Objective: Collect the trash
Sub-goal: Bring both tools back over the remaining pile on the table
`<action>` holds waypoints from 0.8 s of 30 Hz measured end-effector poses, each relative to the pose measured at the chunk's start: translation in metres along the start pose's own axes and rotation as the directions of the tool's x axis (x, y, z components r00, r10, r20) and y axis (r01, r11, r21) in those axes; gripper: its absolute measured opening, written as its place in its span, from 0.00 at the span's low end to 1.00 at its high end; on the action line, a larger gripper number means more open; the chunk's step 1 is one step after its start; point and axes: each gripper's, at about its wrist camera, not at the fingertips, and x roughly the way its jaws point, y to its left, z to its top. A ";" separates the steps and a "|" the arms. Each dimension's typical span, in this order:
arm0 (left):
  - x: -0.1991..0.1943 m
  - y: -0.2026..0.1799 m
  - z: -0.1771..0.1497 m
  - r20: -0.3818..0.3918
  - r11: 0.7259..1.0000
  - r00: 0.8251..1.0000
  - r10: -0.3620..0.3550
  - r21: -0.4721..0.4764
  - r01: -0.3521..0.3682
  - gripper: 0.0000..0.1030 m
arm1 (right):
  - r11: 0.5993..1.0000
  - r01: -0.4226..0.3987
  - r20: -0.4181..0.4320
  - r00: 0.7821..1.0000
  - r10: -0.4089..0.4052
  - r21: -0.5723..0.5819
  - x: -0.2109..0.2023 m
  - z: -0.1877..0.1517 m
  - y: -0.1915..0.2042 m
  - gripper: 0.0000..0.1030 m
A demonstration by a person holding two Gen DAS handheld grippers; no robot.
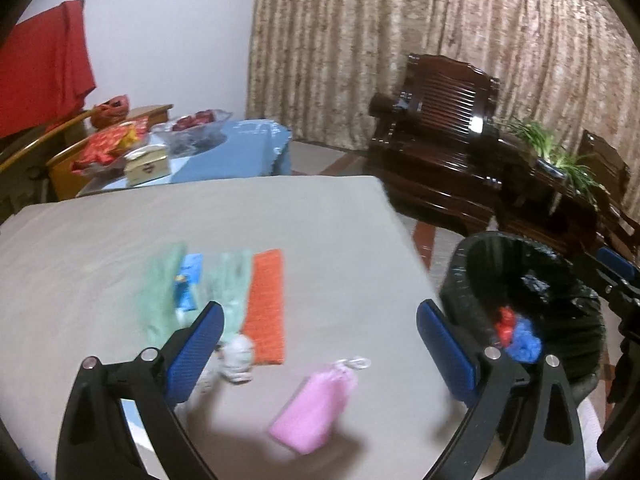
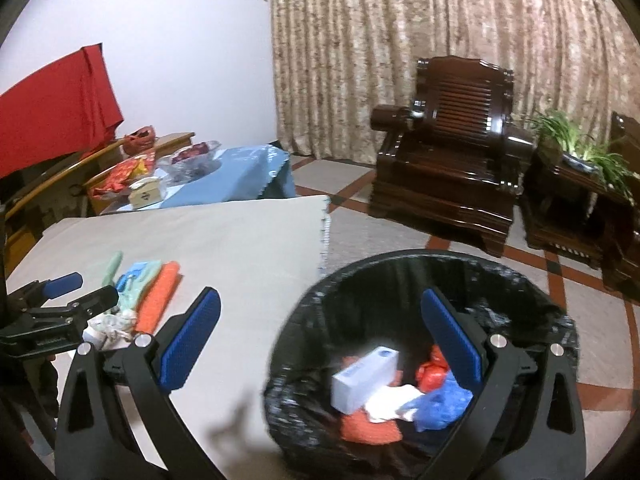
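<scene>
A black-lined trash bin [image 2: 520, 300] stands at the table's right edge; it holds a white box [image 2: 362, 380], white paper and red, orange and blue scraps. It also shows in the left wrist view [image 1: 472, 280]. My right gripper [image 2: 320, 332] is open and empty above the bin's left rim. My left gripper [image 1: 320, 344] is open and empty over the beige table [image 1: 160, 220], above a pink pouch [image 1: 314, 408]. A crumpled white wad [image 1: 238, 360], an orange strip [image 1: 266, 304], green wrappers [image 1: 160, 288] and a blue packet [image 1: 187, 280] lie ahead of it.
A dark wooden armchair [image 2: 448, 160] and a side table with a plant [image 2: 576, 160] stand beyond the bin. A blue-clothed table [image 2: 224, 176] with snacks and a small box lies behind the beige table. Tiled floor lies to the right.
</scene>
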 end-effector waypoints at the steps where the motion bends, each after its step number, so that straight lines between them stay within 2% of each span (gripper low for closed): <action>1: -0.001 0.008 -0.002 -0.001 1.000 1.000 0.009 -0.008 -0.009 0.92 | 1.000 -0.010 -0.003 1.000 0.010 -0.004 0.002 0.000 0.007 0.95; 15: -0.006 0.077 -0.037 -0.052 0.992 0.992 0.112 -0.057 -0.115 0.91 | 0.988 -0.130 -0.053 0.991 0.126 -0.088 0.024 -0.015 0.083 0.95; 24: -0.001 0.108 -0.061 -0.096 0.987 0.986 0.137 -0.077 -0.145 0.91 | 0.969 -0.202 -0.112 0.976 0.188 -0.138 0.041 -0.039 0.128 0.95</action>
